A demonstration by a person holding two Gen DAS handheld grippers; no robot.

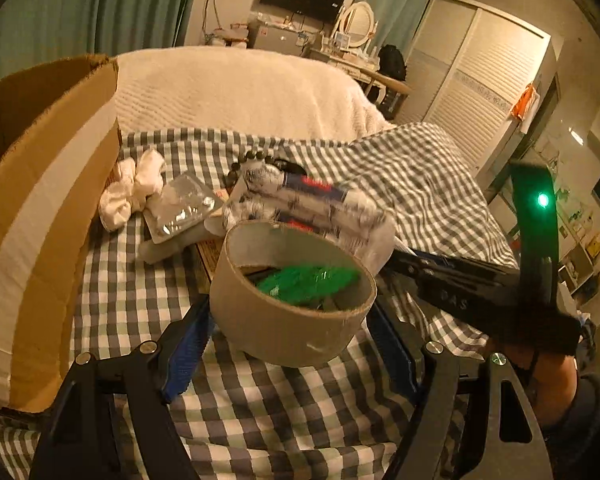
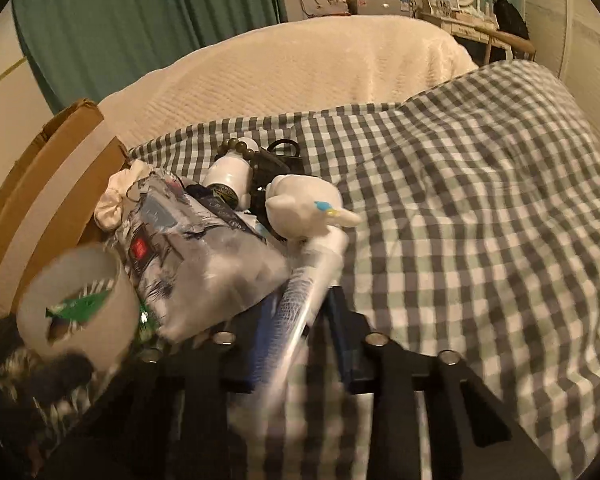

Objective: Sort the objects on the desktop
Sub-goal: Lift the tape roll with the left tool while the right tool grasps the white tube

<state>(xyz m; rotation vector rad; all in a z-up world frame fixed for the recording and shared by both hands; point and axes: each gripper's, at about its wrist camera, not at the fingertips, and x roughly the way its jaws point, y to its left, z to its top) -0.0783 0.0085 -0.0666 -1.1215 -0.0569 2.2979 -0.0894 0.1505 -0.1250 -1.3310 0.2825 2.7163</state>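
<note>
My left gripper (image 1: 292, 344) is shut on a wide roll of tape (image 1: 292, 300) and holds it above the checked cloth (image 1: 132, 288); the roll also shows in the right wrist view (image 2: 80, 304). My right gripper (image 2: 300, 320) is shut on a clear pen-like tube (image 2: 312, 284) topped with a white plush figure (image 2: 304, 204). A plastic-wrapped tissue pack (image 2: 204, 248) lies against it. The right gripper's body (image 1: 460, 292) crosses the left wrist view just right of the roll.
A cardboard box (image 1: 40, 208) stands at the left. White socks (image 1: 132, 188), a blister pack (image 1: 180, 208), a bead bracelet (image 1: 252, 160), a white bottle (image 2: 228, 176) and a black clip (image 2: 276, 160) lie in a pile. A cream blanket (image 1: 236, 88) lies behind.
</note>
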